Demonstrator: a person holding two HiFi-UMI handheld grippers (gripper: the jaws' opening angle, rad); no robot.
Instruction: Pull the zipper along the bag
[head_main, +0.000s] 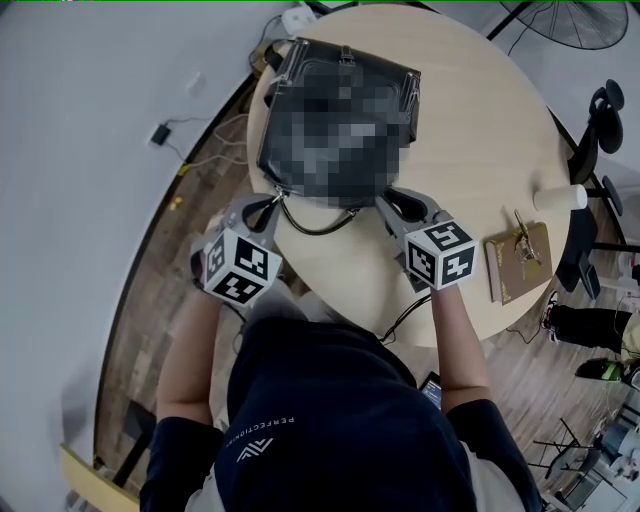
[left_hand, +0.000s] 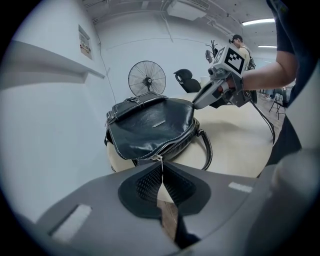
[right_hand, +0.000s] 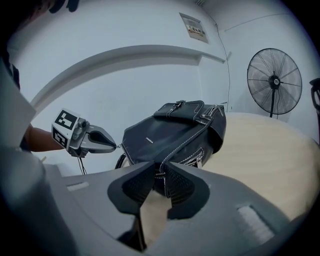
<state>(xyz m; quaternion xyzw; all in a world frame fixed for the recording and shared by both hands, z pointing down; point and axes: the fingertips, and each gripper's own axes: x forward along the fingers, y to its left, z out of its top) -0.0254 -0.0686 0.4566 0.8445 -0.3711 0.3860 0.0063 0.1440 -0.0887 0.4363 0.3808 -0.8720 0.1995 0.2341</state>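
My left hand-held gripper (left_hand: 161, 169) is pressed almost together on the zipper pull (left_hand: 159, 159), a thin metal tab that hangs from the slider at the near left corner of the bag (left_hand: 150, 125). The tab is pinched right between the pad tips. The zipper (left_hand: 176, 144) runs away from that corner along the bag's near side, its teeth showing bright against the black leather.

My right hand-held gripper (right_hand: 161, 172) is closed on the bag's near right end, with the stitched edge of the leather caught between its pads just beside the zipper there. So I have the bag at both ends of its near side, one hand-held gripper at each corner, both tilted downward.

The bag lies flat on the round wooden table (head_main: 470, 130), toward the left edge, with its buckled flap on the far side. Its carrying strap (head_main: 315, 228) loops out onto the table between my two hand-held grippers.

Well apart from the bag, near the table's right edge, a paper cup (head_main: 560, 197) stands upright and a brown notebook (head_main: 518, 262) lies flat, something small and metallic resting on top of it. A standing fan (left_hand: 146, 78) is beyond the table's far edge.
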